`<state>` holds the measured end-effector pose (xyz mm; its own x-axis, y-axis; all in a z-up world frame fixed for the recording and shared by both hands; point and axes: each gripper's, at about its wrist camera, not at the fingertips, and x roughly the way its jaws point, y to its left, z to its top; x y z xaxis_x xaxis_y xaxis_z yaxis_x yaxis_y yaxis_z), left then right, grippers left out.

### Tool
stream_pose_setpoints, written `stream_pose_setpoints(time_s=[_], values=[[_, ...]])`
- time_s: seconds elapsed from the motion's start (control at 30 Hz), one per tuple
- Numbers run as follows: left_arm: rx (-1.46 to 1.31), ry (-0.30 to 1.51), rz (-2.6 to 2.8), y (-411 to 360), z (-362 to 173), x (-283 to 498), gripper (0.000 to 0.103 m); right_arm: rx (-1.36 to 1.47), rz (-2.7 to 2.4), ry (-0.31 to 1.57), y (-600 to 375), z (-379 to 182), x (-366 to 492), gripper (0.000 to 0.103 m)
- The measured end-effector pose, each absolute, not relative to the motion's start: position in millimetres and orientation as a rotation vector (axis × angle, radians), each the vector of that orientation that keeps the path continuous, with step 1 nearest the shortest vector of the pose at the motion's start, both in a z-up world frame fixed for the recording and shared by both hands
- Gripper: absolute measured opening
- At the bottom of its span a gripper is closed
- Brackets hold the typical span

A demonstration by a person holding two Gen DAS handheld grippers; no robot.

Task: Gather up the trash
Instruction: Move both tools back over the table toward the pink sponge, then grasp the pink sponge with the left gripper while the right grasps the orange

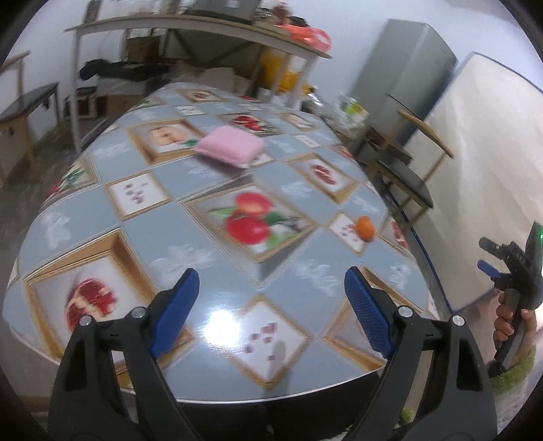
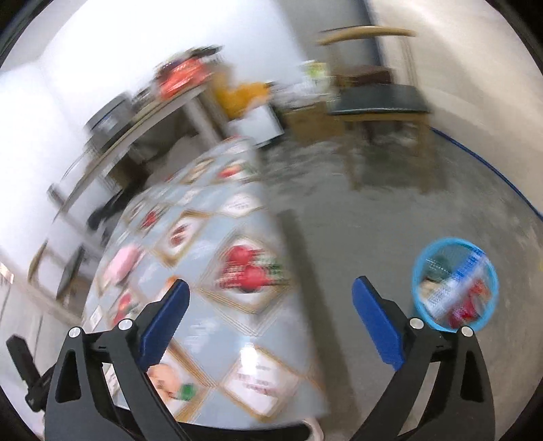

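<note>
My left gripper (image 1: 271, 302) stands open over the near edge of a table (image 1: 210, 257) with a fruit-patterned cloth, nothing between its blue pads. A small orange scrap (image 1: 364, 229) lies near the table's right edge, and a pink sponge (image 1: 229, 147) rests farther back. My right gripper (image 2: 271, 315) is open and empty, held above the table's edge (image 2: 258, 339) and the floor. A blue basket (image 2: 454, 283) with several wrappers inside stands on the floor to its right. The right gripper (image 1: 488, 257) also shows at the right of the left wrist view, in a hand.
A chair (image 1: 404, 179) stands beside the table on the right. A shelf table (image 1: 203, 30) loaded with bags and boxes is behind. A white panel (image 1: 482, 163) leans against the wall. The right wrist view is blurred by motion. Grey floor (image 2: 373, 210) lies around the basket.
</note>
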<state>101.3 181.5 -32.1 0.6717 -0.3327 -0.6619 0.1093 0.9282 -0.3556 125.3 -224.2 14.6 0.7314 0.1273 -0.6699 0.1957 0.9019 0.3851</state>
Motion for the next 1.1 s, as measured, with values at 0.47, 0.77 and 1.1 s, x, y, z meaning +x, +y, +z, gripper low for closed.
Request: stream_pose_setpoints(time_s=[0.47, 0.77, 1.1], values=[[-0.175, 0.851, -0.178, 213.0, -11.9, 200.7, 0.093, 0.169, 0.225, 0.932, -75.0, -15.5, 221.4, 0.094], [-0.133, 1.008, -0.291, 189.1, -28.1, 332.9, 0.093, 0.071, 0.275, 0.953, -46.6, -28.3, 245.6, 0.094], [-0.017, 1.067, -0.273, 163.7, -55.8, 381.2, 0.093, 0.045, 0.248, 0.982, -48.7, -48.5, 260.4, 0.086]])
